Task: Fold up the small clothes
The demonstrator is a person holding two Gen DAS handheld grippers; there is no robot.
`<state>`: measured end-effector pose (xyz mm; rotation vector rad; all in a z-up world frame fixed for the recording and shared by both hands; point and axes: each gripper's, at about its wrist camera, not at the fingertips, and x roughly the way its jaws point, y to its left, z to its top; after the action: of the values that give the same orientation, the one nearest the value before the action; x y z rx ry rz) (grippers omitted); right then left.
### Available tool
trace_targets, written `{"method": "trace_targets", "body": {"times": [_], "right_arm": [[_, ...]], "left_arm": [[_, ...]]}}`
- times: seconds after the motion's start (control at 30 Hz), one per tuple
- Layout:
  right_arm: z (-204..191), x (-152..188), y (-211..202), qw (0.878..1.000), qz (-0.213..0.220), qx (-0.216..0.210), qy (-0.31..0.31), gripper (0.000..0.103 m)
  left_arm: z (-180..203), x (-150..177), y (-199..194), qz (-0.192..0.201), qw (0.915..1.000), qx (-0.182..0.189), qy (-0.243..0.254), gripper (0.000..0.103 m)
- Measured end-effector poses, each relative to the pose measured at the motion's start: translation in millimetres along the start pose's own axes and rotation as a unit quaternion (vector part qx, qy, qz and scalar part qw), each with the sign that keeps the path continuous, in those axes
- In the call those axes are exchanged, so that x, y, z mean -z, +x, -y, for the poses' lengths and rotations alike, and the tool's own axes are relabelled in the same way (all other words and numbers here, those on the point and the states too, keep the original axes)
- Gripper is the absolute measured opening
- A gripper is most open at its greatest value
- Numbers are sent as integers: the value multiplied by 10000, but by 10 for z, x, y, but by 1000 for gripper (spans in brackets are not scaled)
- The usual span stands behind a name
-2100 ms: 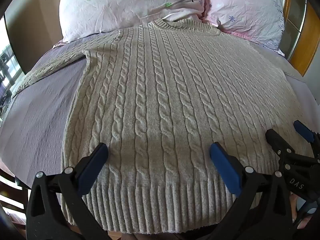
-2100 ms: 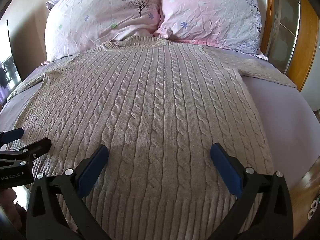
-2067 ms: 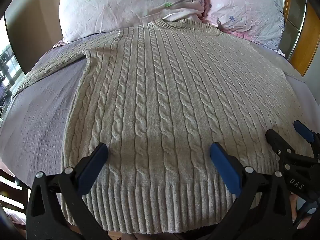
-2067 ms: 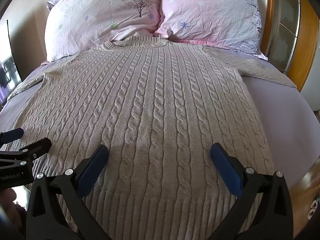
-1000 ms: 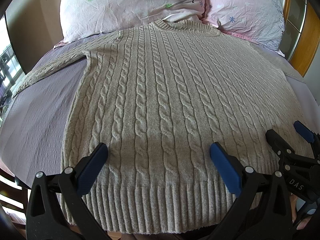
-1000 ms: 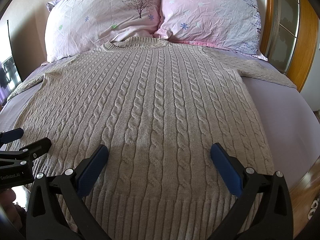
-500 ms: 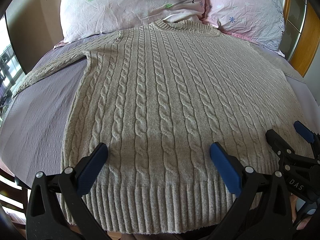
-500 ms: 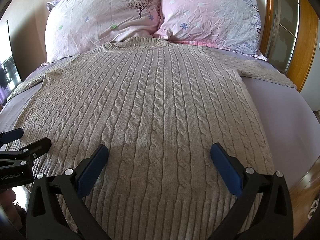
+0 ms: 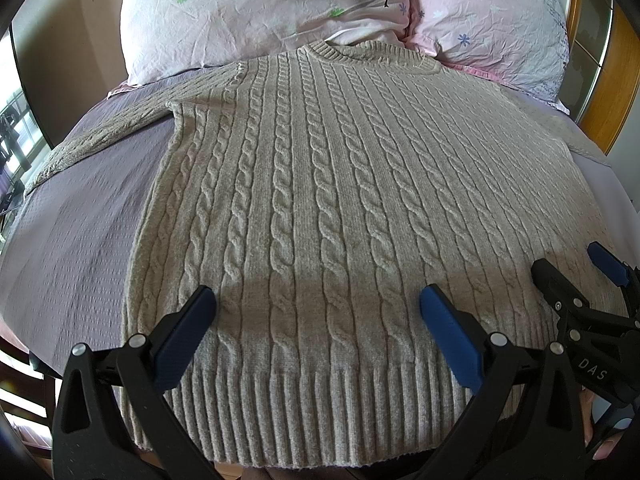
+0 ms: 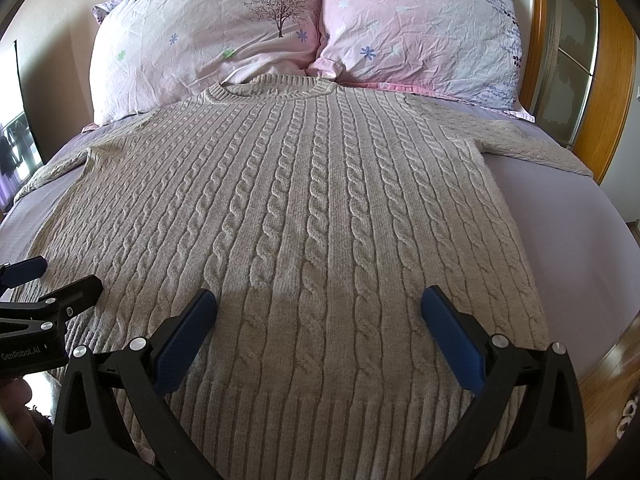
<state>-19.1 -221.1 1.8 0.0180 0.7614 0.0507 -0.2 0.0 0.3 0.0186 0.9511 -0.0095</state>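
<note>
Left wrist view, sweater (image 9: 320,184) flat on bed (image 9: 72,216), both claws spread wide

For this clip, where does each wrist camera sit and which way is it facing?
Left wrist: behind the open left tool, above the sweater hem's left part, facing the pillows; the right tool shows at right.
Right wrist: behind the open right tool, over the hem's right part, facing the pillows; the left tool shows at left.
Shared: the sweater lying flat on the bed, both pillows.
</note>
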Motion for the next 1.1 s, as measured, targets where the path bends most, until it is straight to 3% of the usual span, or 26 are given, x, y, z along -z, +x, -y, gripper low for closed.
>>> {"method": "trace_targets", "body": {"times": [1.1], "right_arm": [[21, -8, -24, 9999, 40, -56, -101, 102]], "left_arm": [[2, 5, -3, 39, 10000, -2, 25, 101]]}}
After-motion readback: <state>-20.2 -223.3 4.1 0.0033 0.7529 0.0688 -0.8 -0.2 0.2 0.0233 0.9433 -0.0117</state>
